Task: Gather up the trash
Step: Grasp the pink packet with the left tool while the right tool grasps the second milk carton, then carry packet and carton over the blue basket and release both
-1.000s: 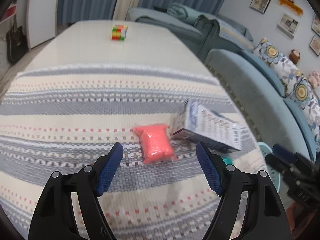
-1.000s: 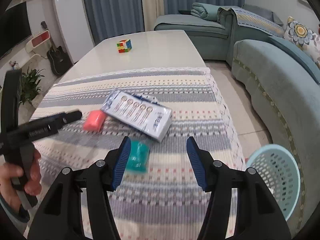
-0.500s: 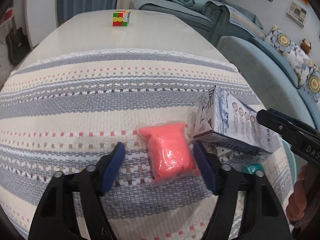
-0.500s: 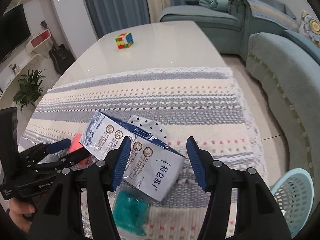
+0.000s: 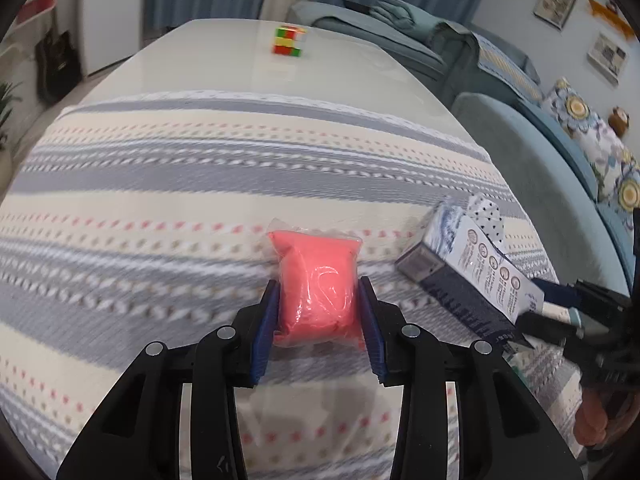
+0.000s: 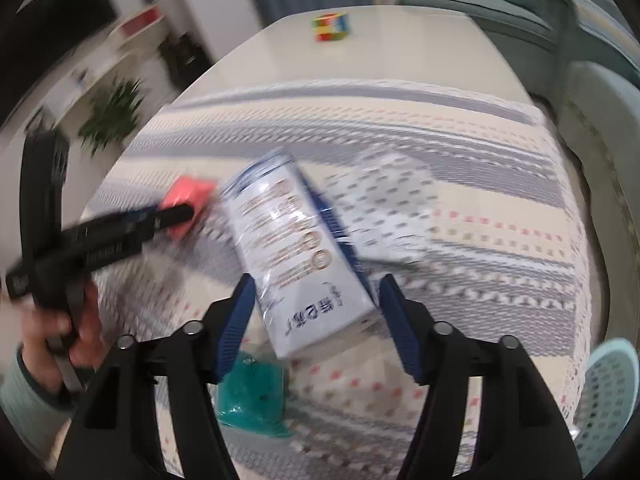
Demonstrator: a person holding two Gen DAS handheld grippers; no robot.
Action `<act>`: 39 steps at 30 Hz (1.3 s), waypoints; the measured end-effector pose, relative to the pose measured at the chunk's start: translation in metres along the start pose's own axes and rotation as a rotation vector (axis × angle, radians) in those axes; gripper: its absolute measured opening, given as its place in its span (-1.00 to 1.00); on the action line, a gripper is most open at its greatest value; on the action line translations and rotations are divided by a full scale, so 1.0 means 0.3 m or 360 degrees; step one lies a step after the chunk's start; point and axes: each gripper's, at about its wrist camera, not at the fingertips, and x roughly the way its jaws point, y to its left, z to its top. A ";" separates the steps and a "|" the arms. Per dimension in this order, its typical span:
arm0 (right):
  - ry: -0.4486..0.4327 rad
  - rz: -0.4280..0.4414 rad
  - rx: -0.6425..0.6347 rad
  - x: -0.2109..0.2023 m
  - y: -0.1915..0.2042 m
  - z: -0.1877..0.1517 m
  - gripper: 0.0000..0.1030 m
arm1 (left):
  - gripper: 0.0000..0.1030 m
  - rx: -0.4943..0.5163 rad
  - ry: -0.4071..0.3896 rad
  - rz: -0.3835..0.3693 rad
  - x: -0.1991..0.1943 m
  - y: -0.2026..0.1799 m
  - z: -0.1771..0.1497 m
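Even indoor light; right view motion-blurred, fisheye-warped edges.

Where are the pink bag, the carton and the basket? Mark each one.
pink bag (image 5: 318,276): left wrist view, middle of the pouch.
carton (image 6: 296,248): right wrist view, printed top face.
basket (image 6: 612,392): right wrist view, mesh wall.

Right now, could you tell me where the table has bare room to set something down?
Free: the striped cloth left of the pink packet, and the bare tabletop around the colour cube. Crowded: the near right corner, with the carton, spotted wrapper, teal packet and both tools.
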 end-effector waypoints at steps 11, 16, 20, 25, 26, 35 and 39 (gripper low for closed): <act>-0.0037 -0.0167 -0.0113 0.098 0.102 0.087 0.35 | -0.28 -0.0080 -0.0071 -0.0078 -0.066 0.084 -0.055; -0.0040 -0.0205 -0.0099 0.137 0.093 0.060 0.22 | -0.28 -0.0094 -0.0093 -0.0107 -0.076 0.062 -0.085; -0.0092 -0.0196 -0.0072 0.111 0.084 0.039 0.12 | -0.28 -0.0085 -0.0104 -0.0122 -0.081 0.020 -0.091; -0.0241 -0.0185 -0.0013 -0.033 0.061 0.039 0.11 | -0.28 -0.0006 -0.0144 -0.0222 -0.124 -0.071 -0.073; -0.0281 -0.0188 0.0014 -0.079 0.051 0.035 0.11 | -0.28 0.0019 -0.0155 -0.0245 -0.137 -0.095 -0.070; -0.0584 -0.0397 0.0311 -0.520 -0.138 -0.118 0.11 | -0.28 0.0318 -0.0238 -0.0459 -0.269 -0.497 -0.030; -0.0610 -0.0585 0.0506 -0.678 -0.284 -0.227 0.12 | -0.28 0.0485 -0.0221 -0.0544 -0.281 -0.715 -0.048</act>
